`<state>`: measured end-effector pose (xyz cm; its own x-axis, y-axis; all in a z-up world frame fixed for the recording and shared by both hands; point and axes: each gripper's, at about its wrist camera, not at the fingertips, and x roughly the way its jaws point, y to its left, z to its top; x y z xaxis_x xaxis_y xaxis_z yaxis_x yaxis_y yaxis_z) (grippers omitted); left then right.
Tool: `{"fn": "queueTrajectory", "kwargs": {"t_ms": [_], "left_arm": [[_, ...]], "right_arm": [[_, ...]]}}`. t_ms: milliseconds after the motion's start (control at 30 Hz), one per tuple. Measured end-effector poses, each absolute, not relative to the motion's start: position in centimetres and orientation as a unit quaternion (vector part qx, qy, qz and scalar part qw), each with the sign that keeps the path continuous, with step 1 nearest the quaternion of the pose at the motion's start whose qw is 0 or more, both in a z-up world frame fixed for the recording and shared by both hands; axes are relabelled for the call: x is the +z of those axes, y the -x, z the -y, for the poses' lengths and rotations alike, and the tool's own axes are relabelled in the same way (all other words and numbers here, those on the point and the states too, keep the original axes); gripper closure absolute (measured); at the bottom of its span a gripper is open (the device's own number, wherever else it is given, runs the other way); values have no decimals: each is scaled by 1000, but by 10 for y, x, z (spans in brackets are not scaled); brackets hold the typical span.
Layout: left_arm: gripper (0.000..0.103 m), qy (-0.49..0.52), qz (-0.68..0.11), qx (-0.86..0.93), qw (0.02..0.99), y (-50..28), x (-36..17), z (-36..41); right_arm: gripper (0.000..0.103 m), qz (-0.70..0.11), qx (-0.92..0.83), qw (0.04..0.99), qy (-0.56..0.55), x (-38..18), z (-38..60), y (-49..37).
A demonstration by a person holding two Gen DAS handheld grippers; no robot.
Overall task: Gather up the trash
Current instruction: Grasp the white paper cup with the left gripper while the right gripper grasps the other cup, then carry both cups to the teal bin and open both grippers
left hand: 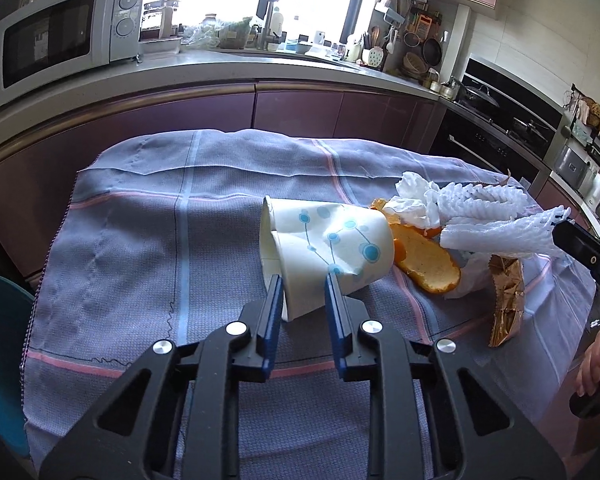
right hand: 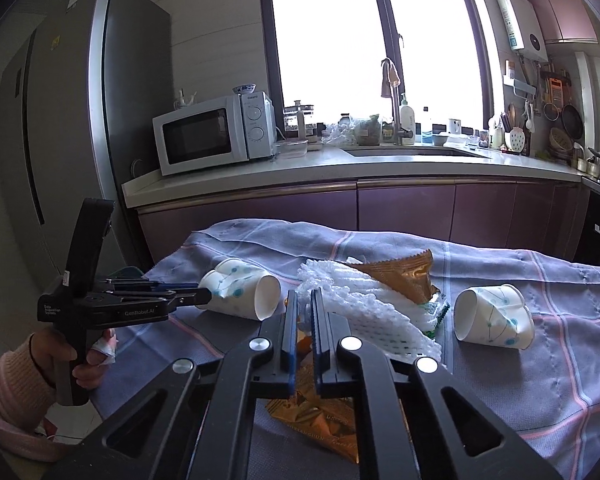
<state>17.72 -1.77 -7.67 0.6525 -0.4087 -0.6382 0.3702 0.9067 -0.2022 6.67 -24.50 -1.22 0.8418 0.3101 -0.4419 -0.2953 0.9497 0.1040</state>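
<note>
A crushed white paper cup (left hand: 324, 240) with blue dots lies on its side on the checked cloth (left hand: 140, 240). My left gripper (left hand: 304, 280) is shut on the cup's dented wall, one finger on either side; the right wrist view shows the gripper (right hand: 206, 295) at the cup (right hand: 240, 286). My right gripper (right hand: 304, 300) is shut on one end of a white foam net (right hand: 364, 304). In the left wrist view that net (left hand: 496, 232) stretches to the right gripper (left hand: 568, 228). A second paper cup (right hand: 496, 318) lies on the right.
Orange peel (left hand: 428, 264), a crumpled white tissue (left hand: 416, 200) and gold wrappers (left hand: 506, 296) (right hand: 316, 420) lie beside the net. Behind the table runs a counter with a microwave (left hand: 60, 36); a fridge (right hand: 60, 120) stands left. A teal chair (left hand: 0, 360) is at the table's left edge.
</note>
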Motion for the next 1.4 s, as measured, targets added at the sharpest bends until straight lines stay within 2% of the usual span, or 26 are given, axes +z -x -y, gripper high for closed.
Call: {"fn": "queueTrajectory", "kwargs": {"t_ms": [67, 233, 533, 933, 1400], "left_arm": [[94, 32, -355, -223, 907, -174, -74, 16], [99, 32, -337, -237, 911, -158, -62, 17], [100, 42, -303, -227, 925, -128, -34, -10], [100, 53, -271, -136, 951, -79, 2, -111], [100, 88, -294, 10, 952, -64, -18, -255]], "right_arm": [[98, -229, 165, 959, -18, -7, 243, -66], [98, -219, 180, 959, -15, 5, 234, -67], [98, -207, 228, 951, -24, 25, 211, -72], [98, -204, 340, 918, -20, 39, 134, -96], [98, -237, 485, 842, -32, 34, -13, -144]]}}
